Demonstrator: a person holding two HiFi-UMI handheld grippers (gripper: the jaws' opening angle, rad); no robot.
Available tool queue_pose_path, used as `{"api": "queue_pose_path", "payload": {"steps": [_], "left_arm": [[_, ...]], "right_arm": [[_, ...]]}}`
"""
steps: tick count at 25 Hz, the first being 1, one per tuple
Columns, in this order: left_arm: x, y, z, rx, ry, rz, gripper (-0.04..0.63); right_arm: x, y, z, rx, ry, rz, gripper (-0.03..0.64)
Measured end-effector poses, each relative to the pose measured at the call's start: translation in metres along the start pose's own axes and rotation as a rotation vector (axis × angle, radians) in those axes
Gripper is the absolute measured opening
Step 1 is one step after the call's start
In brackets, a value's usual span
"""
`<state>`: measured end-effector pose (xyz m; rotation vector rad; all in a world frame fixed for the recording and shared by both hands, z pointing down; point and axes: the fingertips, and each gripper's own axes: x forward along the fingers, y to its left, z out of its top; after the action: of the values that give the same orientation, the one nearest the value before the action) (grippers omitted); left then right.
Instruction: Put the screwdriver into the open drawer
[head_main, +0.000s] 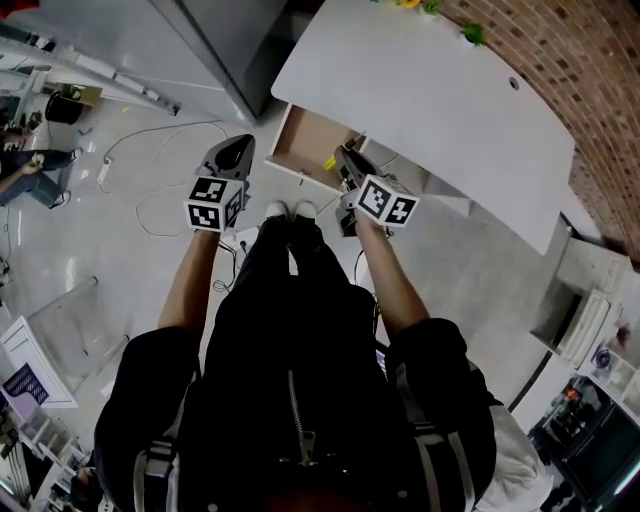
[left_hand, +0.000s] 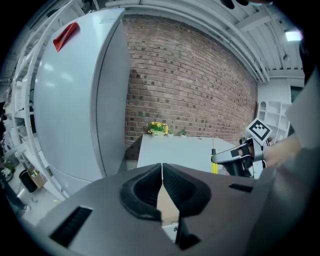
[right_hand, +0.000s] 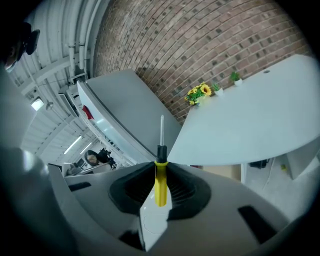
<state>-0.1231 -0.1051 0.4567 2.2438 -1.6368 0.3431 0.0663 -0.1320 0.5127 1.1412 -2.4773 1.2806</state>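
Note:
My right gripper (head_main: 346, 162) is shut on a screwdriver (right_hand: 160, 185) with a yellow handle; its black collar and metal shaft stick up past the jaws. In the head view the yellow handle (head_main: 329, 162) hangs just over the near edge of the open drawer (head_main: 303, 138), a shallow wooden box pulled out from under the white desk (head_main: 430, 90). My left gripper (head_main: 238, 150) is left of the drawer, above the floor. Its jaws meet at the tips with nothing between them (left_hand: 162, 169). From the left gripper view the right gripper (left_hand: 235, 156) and screwdriver (left_hand: 214, 166) show at the right.
A brick wall (head_main: 570, 60) runs behind the desk, with yellow flowers (right_hand: 197, 93) on its far end. A large grey cabinet (left_hand: 75, 100) stands left of the desk. Cables (head_main: 150, 170) lie on the floor, and the person's shoes (head_main: 290, 211) are below the drawer.

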Motion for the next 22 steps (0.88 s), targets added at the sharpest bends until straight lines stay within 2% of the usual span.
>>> {"api": "queue_pose_path", "payload": {"steps": [12, 18, 22], "left_arm": [[0.045, 0.025, -0.052, -0.033, 0.103, -0.056, 0.028], [0.048, 0.046, -0.09, -0.058, 0.159, -0.037, 0.028], [0.056, 0.055, -0.113, -0.113, 0.173, -0.023, 0.028]], "right_arm": [[0.07, -0.06, -0.079, 0.064, 0.178, -0.104, 0.078], [0.122, -0.11, -0.126, 0.108, 0.259, -0.195, 0.078], [0.152, -0.152, -0.14, 0.135, 0.281, -0.263, 0.078]]}}
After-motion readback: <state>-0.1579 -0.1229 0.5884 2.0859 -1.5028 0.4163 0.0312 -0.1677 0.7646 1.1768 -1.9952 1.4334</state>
